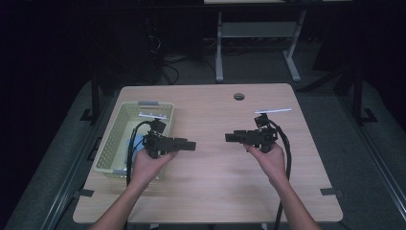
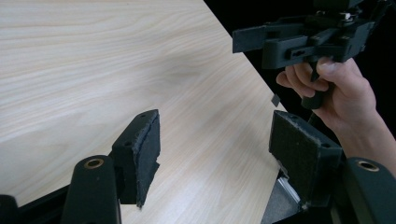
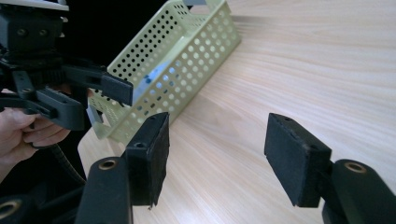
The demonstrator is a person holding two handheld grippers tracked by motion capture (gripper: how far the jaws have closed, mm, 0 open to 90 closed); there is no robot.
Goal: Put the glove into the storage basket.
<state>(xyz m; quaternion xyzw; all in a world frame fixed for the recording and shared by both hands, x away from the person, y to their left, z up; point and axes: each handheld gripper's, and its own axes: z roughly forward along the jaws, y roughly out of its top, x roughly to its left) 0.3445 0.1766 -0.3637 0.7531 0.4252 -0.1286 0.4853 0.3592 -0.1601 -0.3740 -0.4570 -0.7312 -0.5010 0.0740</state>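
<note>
**Both grippers open and empty over the tabletop, basket at left**

Left gripper (image 1: pixel 190 144) held in the person's left hand (image 1: pixel 152 163), just past the right wall of the pale green perforated basket (image 1: pixel 111 139), jaws pointing toward table centre. In the left gripper view its two padded jaws stand wide apart, nothing between them, bare wood below; pad foam looks frayed at the edges. Right gripper (image 1: pixel 230 138) held in the right hand (image 1: pixel 272 160), jaws pointing left toward the other gripper, the two tips well apart with bare tabletop (image 1: pixel 210 191) between. In the right gripper view its jaws are also spread, nothing gripped, wood grain showing in the gap. Both hover above the surface, neither touching anything.

Basket sits near the left edge of the tabletop, long side running front to back; something light blue (image 1: pixel 136 143) lies inside, partly hidden by the left gripper and its cable, can't tell what it is. Grey tape tab on the basket's far rim (image 1: pixel 148 103). A white strip (image 1: pixel 273 111) lies on the tabletop beyond the right gripper. Round cable hole (image 1: pixel 239 96) near the far edge. Floor and desk legs dark behind
</note>
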